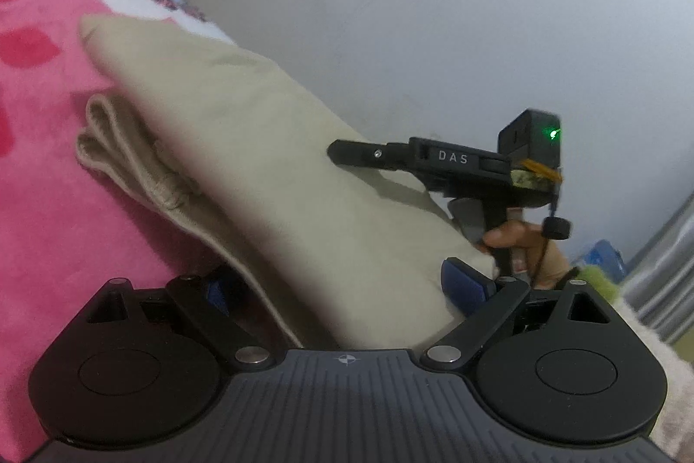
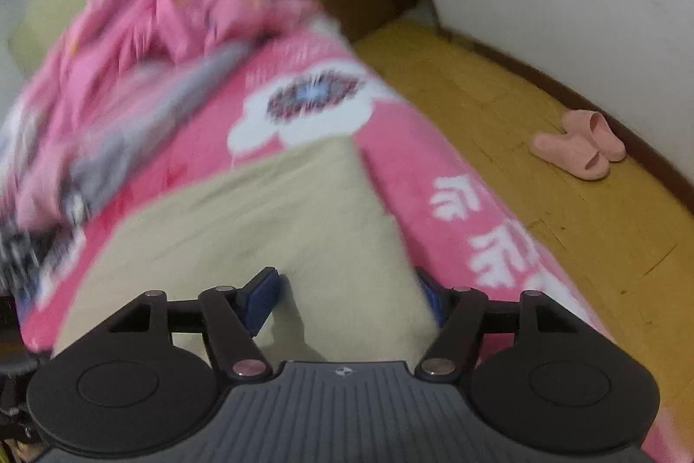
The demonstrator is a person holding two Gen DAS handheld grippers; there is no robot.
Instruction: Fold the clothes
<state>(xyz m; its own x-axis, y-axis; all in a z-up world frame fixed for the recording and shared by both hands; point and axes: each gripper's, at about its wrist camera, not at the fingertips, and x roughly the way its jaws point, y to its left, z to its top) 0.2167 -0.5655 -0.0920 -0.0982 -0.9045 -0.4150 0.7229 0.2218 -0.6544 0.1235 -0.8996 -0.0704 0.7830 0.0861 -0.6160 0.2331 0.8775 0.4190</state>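
Note:
A folded beige garment (image 1: 260, 142) lies on a pink blanket (image 1: 43, 159), with a doubled hem showing at its left edge. My left gripper (image 1: 340, 285) stands open at the garment's near end, its blue pads wide apart on either side of the cloth. My right gripper (image 1: 342, 151), held by a hand (image 1: 512, 235), shows side-on with its fingers resting over the garment's right part. In the right wrist view my right gripper (image 2: 347, 289) is open, pads apart above the beige garment (image 2: 260, 220), gripping nothing.
A blurred heap of pink and grey clothes (image 2: 165, 42) lies further along the pink blanket (image 2: 433, 142). To the right are a wooden floor (image 2: 520, 94) and pink slippers (image 2: 581, 146). A pale wall (image 1: 433, 7) stands behind the bed.

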